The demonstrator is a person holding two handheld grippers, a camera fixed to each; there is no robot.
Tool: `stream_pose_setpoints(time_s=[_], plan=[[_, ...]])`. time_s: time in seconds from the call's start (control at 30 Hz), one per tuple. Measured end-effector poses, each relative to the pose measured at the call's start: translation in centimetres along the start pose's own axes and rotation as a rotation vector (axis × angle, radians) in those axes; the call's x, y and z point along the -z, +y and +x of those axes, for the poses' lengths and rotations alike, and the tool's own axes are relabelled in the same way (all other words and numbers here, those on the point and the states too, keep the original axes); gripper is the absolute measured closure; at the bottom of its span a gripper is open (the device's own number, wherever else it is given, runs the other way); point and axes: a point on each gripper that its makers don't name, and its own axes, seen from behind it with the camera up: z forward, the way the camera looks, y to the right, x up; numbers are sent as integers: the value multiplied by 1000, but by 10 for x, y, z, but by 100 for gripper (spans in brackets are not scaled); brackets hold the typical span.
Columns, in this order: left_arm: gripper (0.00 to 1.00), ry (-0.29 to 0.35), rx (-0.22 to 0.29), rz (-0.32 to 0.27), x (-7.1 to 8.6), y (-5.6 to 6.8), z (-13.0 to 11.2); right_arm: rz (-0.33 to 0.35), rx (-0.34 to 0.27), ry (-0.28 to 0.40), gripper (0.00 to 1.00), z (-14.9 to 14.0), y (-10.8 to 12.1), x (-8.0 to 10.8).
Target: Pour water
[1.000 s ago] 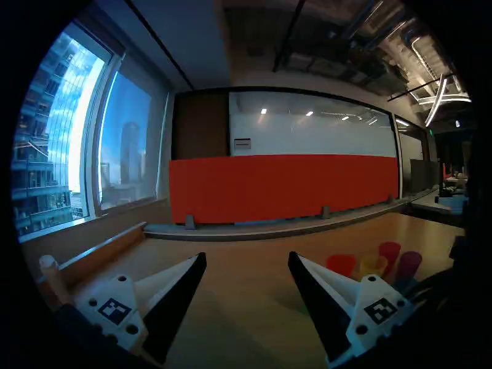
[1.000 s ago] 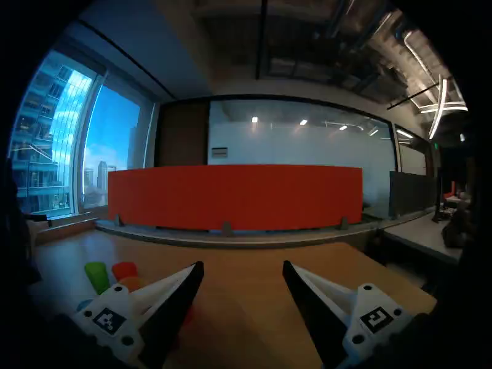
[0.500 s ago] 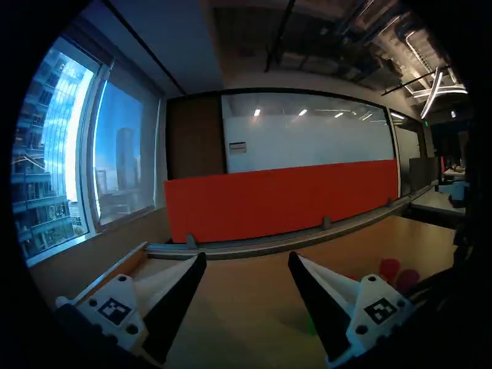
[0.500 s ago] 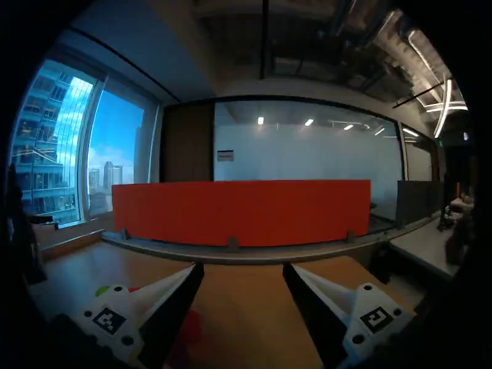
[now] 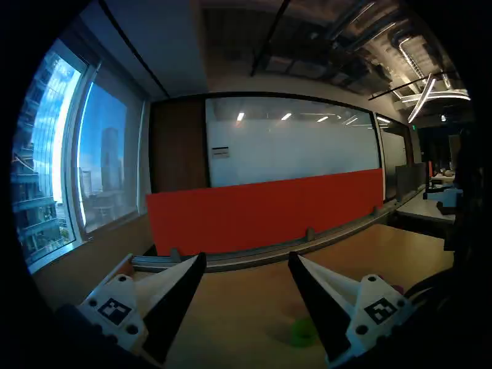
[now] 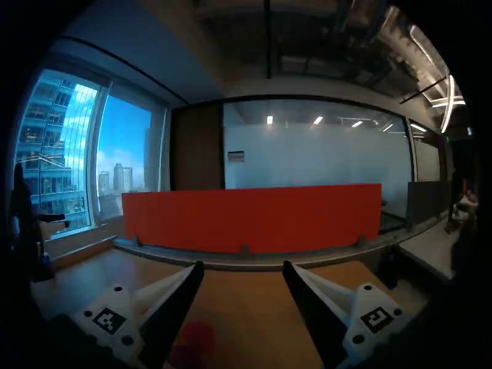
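Both views are dim, with most of the light coming as daylight through the tall windows (image 5: 55, 166), which glare pale blue-white on the left. Small ceiling spots mirror in the glass wall (image 5: 289, 141), and a strip light (image 5: 430, 95) glows at upper right. The table (image 5: 246, 307) lies in low warm light, darker under the jaws. The fisheye bows window frames and ceiling lines toward the edges. A green cup (image 5: 302, 332) and a red shape (image 6: 194, 341) near the lower rim look soft and smeared.
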Motion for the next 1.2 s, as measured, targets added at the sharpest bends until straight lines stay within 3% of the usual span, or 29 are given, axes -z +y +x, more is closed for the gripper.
stream_pose_setpoints(time_s=[0.27, 0.6, 0.87, 1.2], plan=[[1, -19, 37, -137, -7, 26, 2, 146, 20, -28, 1, 1, -32, 3], [1, -23, 40, -283, -7, 51, 9, 343, 31, -51, 1, 6, -79, 16], [1, -73, -3, -342, -7, 63, -5, 405, 49, -82, 1, 3, -91, 16], [1, -140, -31, -404, -9, 72, -27, 507, 94, -173, 1, -12, -112, 21]])
